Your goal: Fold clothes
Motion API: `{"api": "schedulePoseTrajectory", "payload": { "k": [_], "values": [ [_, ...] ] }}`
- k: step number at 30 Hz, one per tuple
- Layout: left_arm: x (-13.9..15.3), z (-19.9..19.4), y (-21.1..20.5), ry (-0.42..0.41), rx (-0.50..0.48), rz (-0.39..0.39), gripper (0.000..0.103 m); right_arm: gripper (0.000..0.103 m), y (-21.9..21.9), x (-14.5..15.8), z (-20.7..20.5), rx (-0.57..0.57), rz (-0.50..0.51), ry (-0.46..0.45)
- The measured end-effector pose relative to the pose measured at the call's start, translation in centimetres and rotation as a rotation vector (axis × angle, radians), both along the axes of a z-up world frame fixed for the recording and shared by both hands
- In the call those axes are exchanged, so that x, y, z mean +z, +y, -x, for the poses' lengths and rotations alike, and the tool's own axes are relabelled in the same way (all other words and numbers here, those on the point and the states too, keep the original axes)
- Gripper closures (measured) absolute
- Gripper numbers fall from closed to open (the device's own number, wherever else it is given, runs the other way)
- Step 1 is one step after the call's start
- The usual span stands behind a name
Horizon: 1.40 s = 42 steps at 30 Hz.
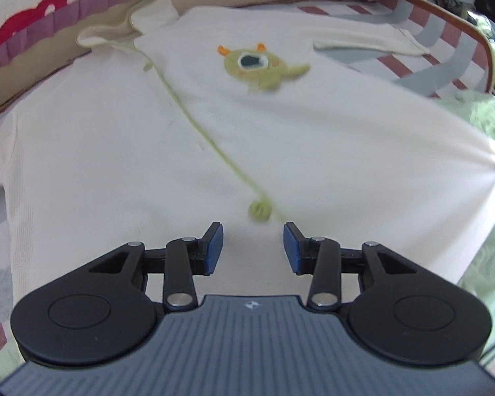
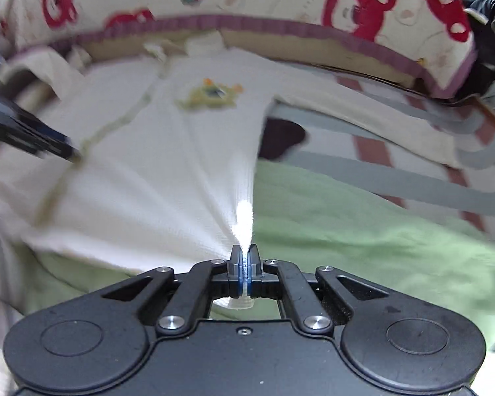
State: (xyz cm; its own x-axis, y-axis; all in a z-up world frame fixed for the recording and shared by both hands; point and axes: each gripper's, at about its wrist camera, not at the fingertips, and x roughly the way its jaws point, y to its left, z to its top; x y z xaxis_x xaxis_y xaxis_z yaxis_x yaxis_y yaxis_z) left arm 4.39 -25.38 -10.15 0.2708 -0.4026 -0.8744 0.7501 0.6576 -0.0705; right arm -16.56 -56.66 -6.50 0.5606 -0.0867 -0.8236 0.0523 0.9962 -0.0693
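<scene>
In the left wrist view, the left tool (image 1: 252,247) is held low over the lower part of a white garment (image 1: 115,151), its blue pads (image 1: 214,244) spread apart with nothing between them. The garment is spread on a striped bed sheet (image 1: 425,62), with a green monster patch (image 1: 257,66) and a green cord (image 1: 194,122) across it. In the right wrist view, the right tool (image 2: 245,264) is clenched on a bunched corner of the garment (image 2: 148,165), which is drawn taut above a green blanket (image 2: 346,231); the left tool (image 2: 26,132) is seen blurred at the left.
</scene>
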Motion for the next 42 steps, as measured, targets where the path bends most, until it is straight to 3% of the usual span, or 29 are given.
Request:
{"api": "schedulePoseTrajectory", "payload": {
  "k": [3,5,7,8,9,11,16,21,25,28,32,37,40,42],
  "values": [
    [-0.8,0.8,0.6,0.018,-0.038,-0.048,0.062,0.1,0.2,-2.5,-1.3,-0.008,0.025,0.056],
    [-1.1,1.3,0.8,0.033,-0.055,-0.066,0.062,0.09,0.5,-3.1,-2.2,-0.041,0.04,0.075],
    [-1.0,1.8,0.9,0.033,-0.058,-0.064,0.062,0.086,0.4,-1.9,-2.6,-0.078,-0.024,0.041],
    [-0.8,1.9,0.8,0.033,-0.054,-0.047,0.062,0.074,0.4,-1.1,-2.7,-0.073,-0.086,0.02],
    [-0.6,2.1,0.8,0.035,-0.049,-0.028,0.062,0.069,0.5,-0.4,-2.9,-0.068,-0.139,0.0],
    [-0.2,2.1,0.6,0.038,-0.04,0.008,0.062,0.068,1.5,0.3,-3.6,-0.037,-0.172,-0.023],
    [0.6,1.7,-1.2,0.009,-0.024,0.06,0.061,0.068,4.8,1.2,-6.2,0.057,-0.141,-0.044],
    [0.9,-0.1,-2.0,-0.006,0.074,0.087,0.058,0.065,6.8,1.6,-9.6,0.197,-0.163,-0.098],
    [0.8,-2.9,-1.8,-0.031,0.207,0.081,0.057,0.05,5.8,0.9,-14.2,0.291,-0.246,-0.211],
    [0.3,-4.9,-1.9,-0.05,0.271,0.069,0.056,0.049,2.8,-1.1,-19.7,0.178,-0.345,-0.23],
    [-0.6,-7.1,-2.2,-0.071,0.322,0.059,0.056,0.05,-1.8,-3.4,-25.8,-0.028,-0.352,-0.221],
    [-1.6,-9.9,-2.6,-0.098,0.385,0.046,0.055,0.05,-6.5,-5.9,-29.8,-0.245,-0.397,-0.124],
    [-2.8,-10.9,-2.8,-0.098,0.409,0.044,0.055,0.047,-7.1,-7.8,-31.2,-0.293,-0.398,-0.057],
    [-3.6,-11.5,-3.0,-0.105,0.424,0.04,0.055,0.046,-6.8,-8.7,-32.1,-0.293,-0.374,-0.058]
  ]
}}
